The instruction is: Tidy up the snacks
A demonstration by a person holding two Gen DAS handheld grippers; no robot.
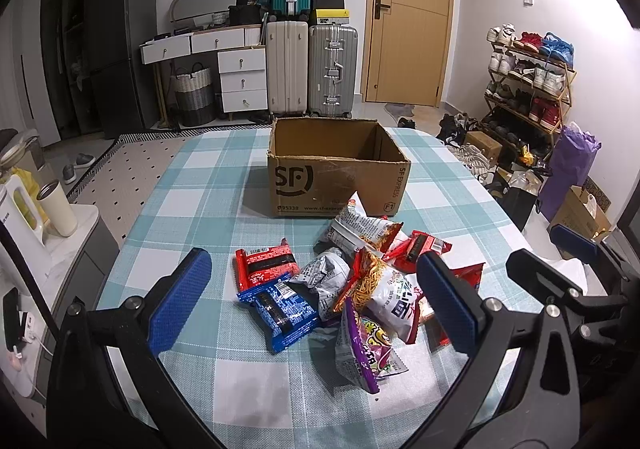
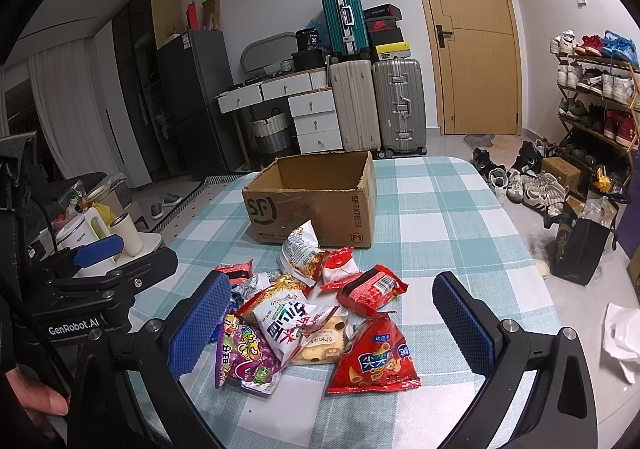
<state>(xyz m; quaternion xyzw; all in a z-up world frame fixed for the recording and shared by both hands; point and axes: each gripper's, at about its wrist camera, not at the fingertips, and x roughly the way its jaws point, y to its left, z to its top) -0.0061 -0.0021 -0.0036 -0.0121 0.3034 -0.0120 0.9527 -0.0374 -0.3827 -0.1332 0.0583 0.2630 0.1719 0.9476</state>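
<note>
A pile of snack packets lies on the checked tablecloth (image 1: pixel 192 209) in front of an open, empty cardboard box (image 1: pixel 338 179), which also shows in the right wrist view (image 2: pixel 316 205). The pile holds a blue packet (image 1: pixel 280 313), a red packet (image 1: pixel 264 265), a purple packet (image 1: pixel 366 349) and a white noodle-snack bag (image 1: pixel 384 297). In the right wrist view a red triangular bag (image 2: pixel 374 357) and the purple packet (image 2: pixel 244 353) lie nearest. My left gripper (image 1: pixel 316 301) is open above the pile, empty. My right gripper (image 2: pixel 332 325) is open above the pile, empty.
A side counter with a kettle (image 1: pixel 20 209) and a cup (image 1: pixel 58 207) stands left of the table. Suitcases (image 1: pixel 308 69), drawers and a door are behind. A shoe rack (image 1: pixel 528 81) and bags stand on the floor to the right.
</note>
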